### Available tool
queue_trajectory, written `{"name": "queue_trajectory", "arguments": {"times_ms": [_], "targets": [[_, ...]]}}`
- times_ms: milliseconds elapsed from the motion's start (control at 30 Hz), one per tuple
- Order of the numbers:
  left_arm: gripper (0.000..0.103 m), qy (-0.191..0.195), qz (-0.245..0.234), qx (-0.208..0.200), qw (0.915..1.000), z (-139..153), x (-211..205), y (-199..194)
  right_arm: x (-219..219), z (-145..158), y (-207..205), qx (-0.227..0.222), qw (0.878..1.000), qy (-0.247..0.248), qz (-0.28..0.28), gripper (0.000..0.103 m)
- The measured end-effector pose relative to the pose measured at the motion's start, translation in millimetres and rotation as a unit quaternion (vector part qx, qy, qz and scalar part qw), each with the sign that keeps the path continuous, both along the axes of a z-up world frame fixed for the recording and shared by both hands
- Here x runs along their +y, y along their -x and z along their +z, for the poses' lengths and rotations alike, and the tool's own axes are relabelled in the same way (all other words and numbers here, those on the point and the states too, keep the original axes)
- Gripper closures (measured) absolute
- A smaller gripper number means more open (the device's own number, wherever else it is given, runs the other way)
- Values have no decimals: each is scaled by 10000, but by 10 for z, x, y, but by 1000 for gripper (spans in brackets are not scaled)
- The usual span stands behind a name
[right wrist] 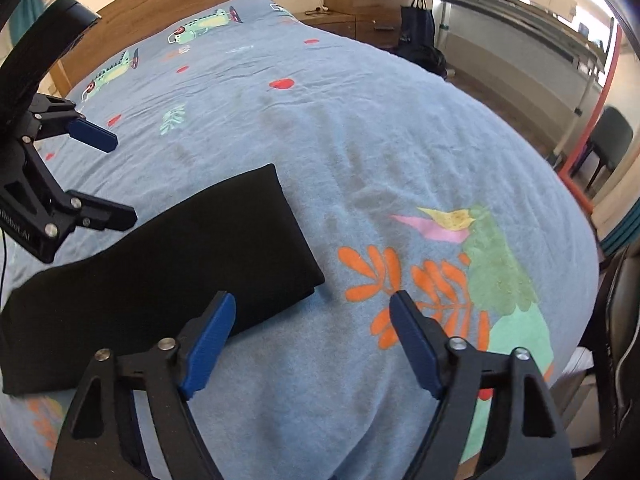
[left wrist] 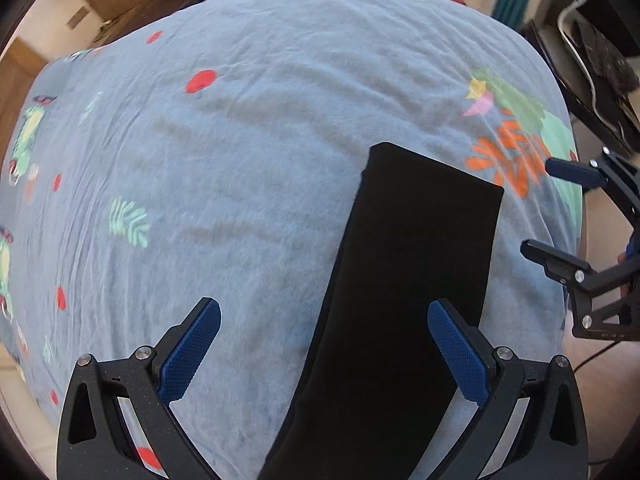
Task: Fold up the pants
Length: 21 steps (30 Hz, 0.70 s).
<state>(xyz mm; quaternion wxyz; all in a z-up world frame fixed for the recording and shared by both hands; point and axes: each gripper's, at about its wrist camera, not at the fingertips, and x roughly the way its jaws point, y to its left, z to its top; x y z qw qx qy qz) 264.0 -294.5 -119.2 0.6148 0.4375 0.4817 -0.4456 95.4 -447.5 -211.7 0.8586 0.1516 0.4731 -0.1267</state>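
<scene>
Pants (left wrist: 404,280) lie on the bed (left wrist: 240,160) in the left wrist view as a long black strip, legs apparently laid one on the other, so a first lengthwise fold looks done and the crosswise folds look left. The left gripper (left wrist: 324,348) hovers above the strip with jaws wide apart, holding nothing; its right finger overlaps the cloth's right edge. The strip's far end is square and flat, with bare bedspread beyond it and to its left. The right gripper (left wrist: 560,216) shows at the frame's right edge, jaws apart. In the right wrist view the pants (right wrist: 168,264) run from the lower left to a squared end near mid-frame. The right gripper (right wrist: 312,340) hangs just beside that end, jaws apart and empty, over the orange leaf print (right wrist: 384,280). The left gripper (right wrist: 112,176) is at the far left, also parted. Bed edges are well apart from the cloth, leaving room to fold.
</scene>
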Motion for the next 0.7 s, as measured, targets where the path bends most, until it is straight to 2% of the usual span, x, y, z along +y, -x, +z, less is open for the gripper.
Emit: {"name": "queue_trajectory", "arguments": {"times_ms": [67,100,133,167,233,500,533,600,667,700], "targets": [[1,-130,-232,19,9996,-43,-83,3,-41,-21,-25,5,9999,-105,-42,0],[1,-163,-302,33,9994,-55,-113,1,-67,-39,-39,13,9998,-182,-64,6],[1,-197,-352,50,9992,-73,-146,-8,-89,-61,-58,43,9996,-259,-82,27],[1,-234,-392,86,9989,-89,-178,-19,-105,-84,-76,79,9994,-334,-83,42],[2,-288,-466,188,9983,-131,-246,-46,-146,-136,-109,148,9988,-466,-100,46],[2,-512,-815,477,9942,-336,-515,-89,-240,-240,-189,154,9960,-871,-99,48],[2,-546,-846,510,9936,-371,-548,-91,-251,-252,-198,146,9954,-945,-103,51],[2,-587,-934,607,9920,-429,-612,-87,-270,-283,-222,156,9940,-1077,-75,63],[2,-634,-1026,677,9904,-474,-671,-65,-282,-324,-247,210,9927,-1189,-30,99],[2,-656,-1077,710,9895,-499,-705,-52,-285,-338,-247,225,9922,-1225,-15,101]]}}
